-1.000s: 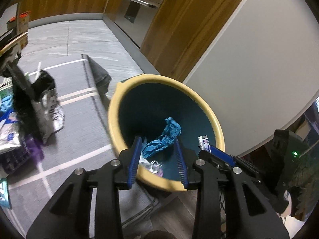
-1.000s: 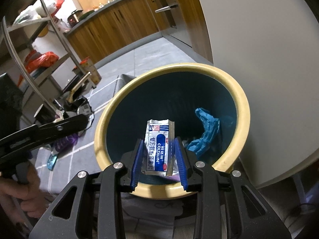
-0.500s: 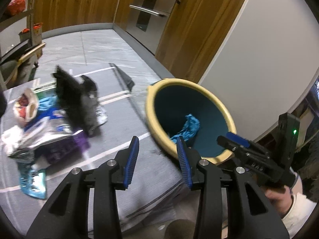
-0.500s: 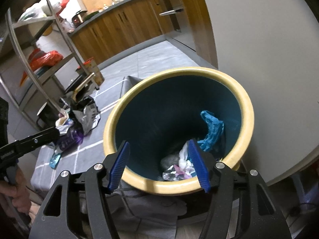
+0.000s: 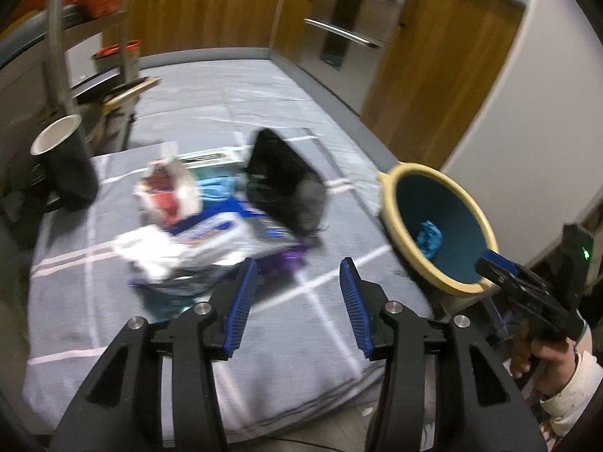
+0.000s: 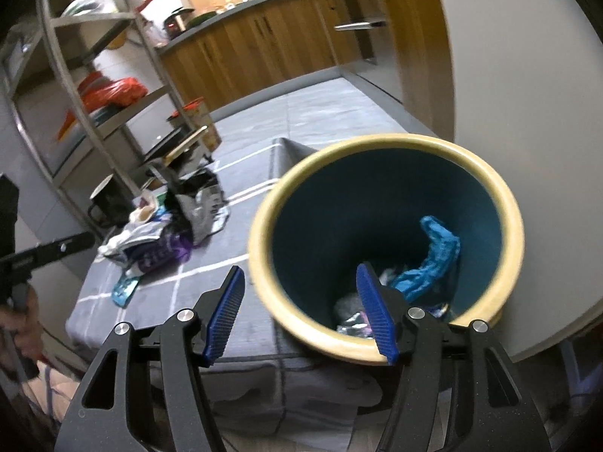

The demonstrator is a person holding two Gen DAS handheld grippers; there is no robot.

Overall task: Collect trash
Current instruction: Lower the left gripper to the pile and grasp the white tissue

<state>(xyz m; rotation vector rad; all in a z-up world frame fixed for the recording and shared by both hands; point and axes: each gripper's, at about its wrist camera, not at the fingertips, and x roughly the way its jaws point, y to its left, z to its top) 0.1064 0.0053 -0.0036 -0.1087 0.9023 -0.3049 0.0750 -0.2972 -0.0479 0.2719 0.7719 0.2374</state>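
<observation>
A yellow-rimmed bin (image 6: pixel 380 346) with a dark teal inside stands at the right edge of a grey checked cloth; it also shows in the left wrist view (image 5: pixel 392 203). A crumpled blue glove (image 6: pixel 429 260) and foil scraps (image 6: pixel 350 324) lie inside it. A trash pile (image 5: pixel 211 222) of wrappers, tissue and a black bag (image 5: pixel 286 184) lies mid-cloth, and shows in the right wrist view (image 6: pixel 162 233). My left gripper (image 5: pixel 297 290) is open and empty, just in front of the pile. My right gripper (image 6: pixel 301 309) is open and empty, straddling the bin's near left rim.
A black mug (image 5: pixel 64 162) stands at the cloth's back left. A metal shelf rack (image 6: pixel 94 86) holds red bags. Wooden cabinets (image 5: pixel 226 11) and a white wall (image 6: pixel 527 75) lie behind. A teal wrapper (image 6: pixel 124 290) lies near the cloth's front.
My right gripper opened and let the medicine packet fall into the bin, then shifted left. My left gripper released the blue glove in the bin and swung left toward the pile.
</observation>
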